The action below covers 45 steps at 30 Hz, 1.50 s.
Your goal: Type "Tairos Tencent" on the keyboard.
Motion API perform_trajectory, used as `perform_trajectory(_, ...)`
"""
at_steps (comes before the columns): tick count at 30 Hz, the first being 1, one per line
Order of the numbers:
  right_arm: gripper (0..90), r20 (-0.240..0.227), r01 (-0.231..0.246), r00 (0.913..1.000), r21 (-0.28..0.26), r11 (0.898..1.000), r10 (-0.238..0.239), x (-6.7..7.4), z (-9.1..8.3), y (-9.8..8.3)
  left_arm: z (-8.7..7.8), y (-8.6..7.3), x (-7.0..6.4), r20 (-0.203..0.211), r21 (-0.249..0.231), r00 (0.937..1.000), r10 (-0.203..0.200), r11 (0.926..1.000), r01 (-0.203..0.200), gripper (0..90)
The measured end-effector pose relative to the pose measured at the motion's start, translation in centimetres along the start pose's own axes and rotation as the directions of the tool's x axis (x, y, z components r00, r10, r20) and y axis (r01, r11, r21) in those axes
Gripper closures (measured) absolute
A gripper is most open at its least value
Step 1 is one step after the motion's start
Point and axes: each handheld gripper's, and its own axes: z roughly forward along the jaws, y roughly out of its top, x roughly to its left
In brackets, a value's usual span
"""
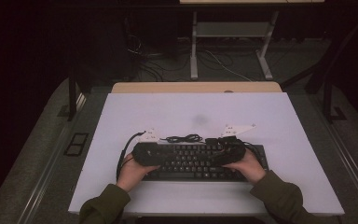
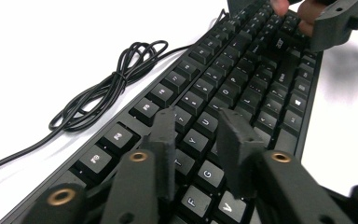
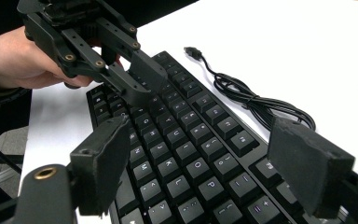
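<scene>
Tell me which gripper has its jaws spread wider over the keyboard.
The right gripper: its jaws stand far apart with several keys showing between them, while the left gripper leaves a narrow gap. Both hover over the keyboard.

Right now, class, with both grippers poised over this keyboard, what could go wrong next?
1. The left gripper hangs with open jaws just above the keys; a jaw might catch a keycap edge on the keyboard and lever it off.
2. The coiled cable lies loose beside the keyboard's far edge; the right gripper, jaws wide, could snag it and drag the keyboard.
</scene>
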Motion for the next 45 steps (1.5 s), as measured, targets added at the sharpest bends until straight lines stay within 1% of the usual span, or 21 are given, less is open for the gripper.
perform_trajectory(3,19.0,0.005,0.005,1.0,-0.01,1.0,-0.005,-0.1,-0.3,-0.1,-0.3,-0.1,-0.1,-0.006,-0.012,0.9999,0.009,0.9999,-0.009,56.9)
perform_trajectory(5,18.9,0.008,0.006,1.0,-0.013,1.0,-0.006,-0.1,-0.6,-0.2,-0.6,-0.2,-0.2,-0.018,-0.021,0.9998,0.004,0.9998,-0.005,49.9)
perform_trajectory(8,18.5,0.017,0.009,0.9998,-0.02,1.0,-0.008,-0.2,-1.1,-0.5,-1.1,-0.3,-0.3,-0.027,-0.032,0.9996,0.003,0.9995,-0.004,43.9)
perform_trajectory(12,18.5,0.033,0.022,0.9992,-0.027,0.999,-0.021,-0.3,-2.0,-0.9,-1.7,-0.5,-0.5,-0.042,-0.047,0.9991,-0.009,0.9989,0.007,36.9)
perform_trajectory(18,17.6,0.07,0.032,0.9971,-0.036,0.999,-0.029,-0.4,-3.7,-1.6,-2.4,-0.9,-0.8,-0.071,-0.057,0.9974,-0.016,0.9983,0.012,23.2)
perform_trajectory(19,17.6,0.074,0.03,0.9969,-0.039,0.999,-0.027,-0.5,-4.0,-1.8,-2.6,-1.0,-0.8,-0.076,-0.055,0.9971,-0.012,0.9984,0.008,21.5)
perform_trajectory(21,17.4,0.086,0.027,0.996,-0.043,0.999,-0.023,-0.5,-4.7,-2.1,-2.8,-1.1,-1.0,-0.086,-0.058,0.9961,-0.018,0.9982,0.013,18.3)
perform_trajectory(25,16.1,0.107,0.019,0.9942,-0.054,0.998,-0.013,-0.5,-6.0,-2.7,-3.2,-1.3,-1.1,-0.099,-0.06,0.9949,-0.017,0.9981,0.011,14.3)
perform_trajectory(29,16.0,0.129,0.01,0.9917,-0.068,0.998,-0.001,-0.4,-7.2,-3.5,-3.5,-1.7,-1.4,-0.102,-0.061,0.9945,-0.021,0.998,0.015,13.2)
perform_trajectory(31,16.0,0.135,0.005,0.9909,-0.069,0.998,0.004,-0.4,-7.7,-3.9,-3.7,-2.0,-1.4,-0.104,-0.057,0.9944,-0.016,0.9983,0.01,11.8)
perform_trajectory(34,14.3,0.15,0.003,0.9886,-0.074,0.997,0.008,-0.4,-8.4,-4.5,-4.2,-2.5,-1.5,-0.109,-0.067,0.9936,-0.03,0.9975,0.023,9.7)
perform_trajectory(37,14.3,0.165,0.002,0.9862,-0.07,0.998,0.009,-0.5,-9.2,-5.2,-4.8,-2.8,-1.4,-0.117,-0.077,0.9926,-0.034,0.9967,0.025,8.0)
perform_trajectory(39,14.3,0.177,-0.001,0.9841,-0.07,0.998,0.014,-0.6,-9.7,-5.7,-5.1,-3.1,-1.4,-0.124,-0.086,0.9915,-0.04,0.9959,0.03,5.5)
perform_trajectory(40,14.3,0.181,-0.002,0.9834,-0.073,0.997,0.015,-0.6,-9.9,-5.9,-5.2,-3.2,-1.4,-0.122,-0.091,0.9912,-0.051,0.995,0.04,3.4)
perform_trajectory(42,14.3,0.187,-0.011,0.982,-0.07,0.997,0.024,-0.7,-10.3,-6.3,-5.3,-3.5,-1.3,-0.127,-0.081,0.9903,-0.058,0.9955,0.048,0.0)
perform_trajectory(45,14.3,0.198,-0.012,0.98,-0.057,0.998,0.023,-0.7,-10.7,-6.8,-5.4,-3.8,-1.3,-0.136,-0.079,0.9884,-0.066,0.9953,0.056,0.0)
